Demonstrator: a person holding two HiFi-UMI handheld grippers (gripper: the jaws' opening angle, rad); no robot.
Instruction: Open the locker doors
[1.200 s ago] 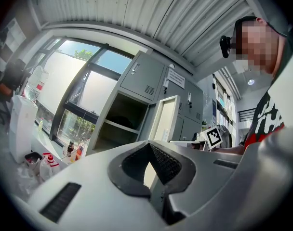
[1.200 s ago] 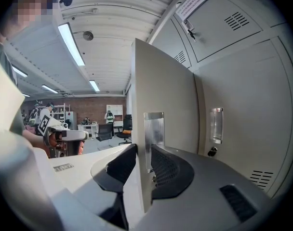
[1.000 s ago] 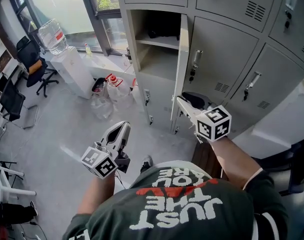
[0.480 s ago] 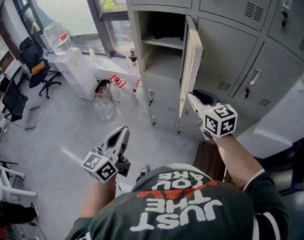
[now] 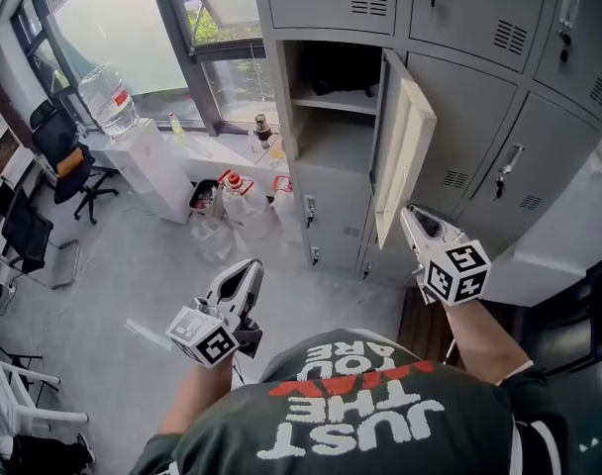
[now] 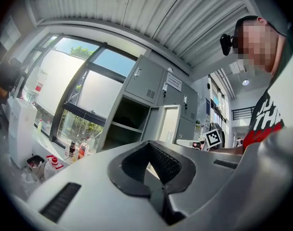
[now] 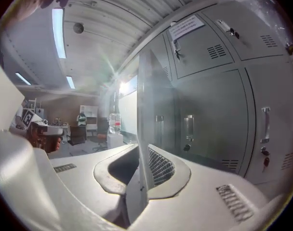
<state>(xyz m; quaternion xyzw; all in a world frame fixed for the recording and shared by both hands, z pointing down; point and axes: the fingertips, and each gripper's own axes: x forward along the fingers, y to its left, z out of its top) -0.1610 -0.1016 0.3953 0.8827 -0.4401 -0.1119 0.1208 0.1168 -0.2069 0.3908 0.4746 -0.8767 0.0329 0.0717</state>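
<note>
Two claws in play, and only one is working. Left claw (image 5: 248,270) first, nearest the body: jaws pressed together on nothing, idling low and well off to the side. Now the right claw (image 5: 410,214). Its jaws have just been closing, and the thin free edge of the door (image 5: 405,142) stands between them. It's pinched at its lower corner, sheet metal rising straight up out of the grip. The door is swung well out from the locker (image 5: 331,142), whose open compartment lies beyond the claw and to its left.

Now the worry. That's a narrow bite on smooth painted metal, taken near the tips. Pull along the edge instead of round the hinge's arc and the door could slide right out of the pinch and drift back. Holding it at a bottom corner also invites twist, so a hard tug may flex the panel rather than swing it.

Further out, to the claw's right, are closed doors (image 5: 459,127), and one carries a handle (image 5: 506,166) that sticks out. Swing too far or too fast and the open door bangs into its neighbour. Those doors are not yet opened, and if they're latched, a careless pull there would just skid off.
</note>
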